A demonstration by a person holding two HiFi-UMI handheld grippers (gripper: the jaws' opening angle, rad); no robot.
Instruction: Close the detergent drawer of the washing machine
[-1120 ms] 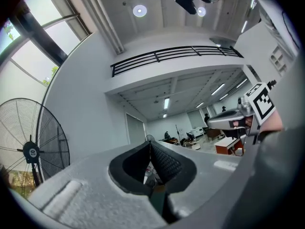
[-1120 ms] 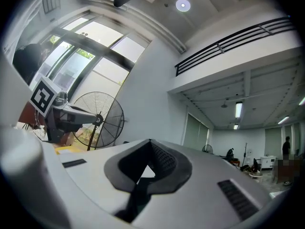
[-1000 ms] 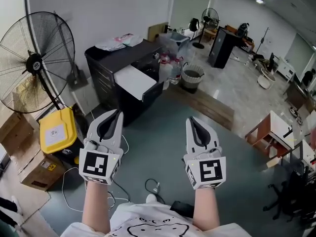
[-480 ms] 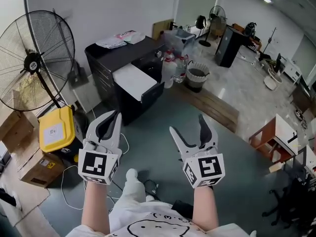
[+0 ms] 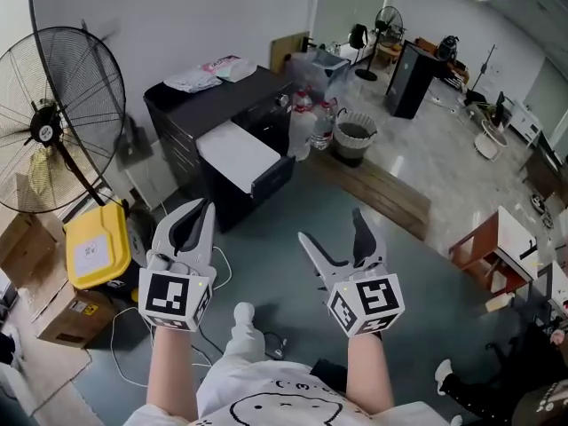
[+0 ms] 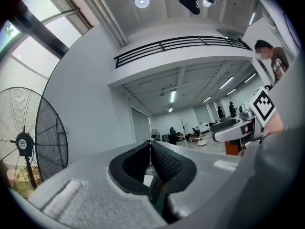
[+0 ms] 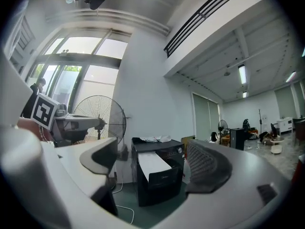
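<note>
Left gripper point(image 5: 206, 204) pressed together, right gripper point(image 5: 329, 224) just spread and empty, you face the black washing machine point(image 5: 222, 93), detergent drawer point(image 5: 235, 153) out, across grey-green floor point(image 5: 259, 236).

Large pedestal fan point(image 5: 53, 122) well left of the left gripper point(image 5: 208, 205), yellow container point(image 5: 96, 242) just left of it, cardboard box point(image 5: 62, 309) adjoining, black waste bin point(image 5: 352, 138) well ahead of the right gripper point(image 5: 330, 224), clear bottles point(image 5: 299, 131) beside the bin.

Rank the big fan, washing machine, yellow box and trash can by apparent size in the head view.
1. Washing machine and big fan: about equal, so unranked between them.
2. Yellow box, though it sits nearer the camera.
3. Trash can, smallest and farther away.
</note>
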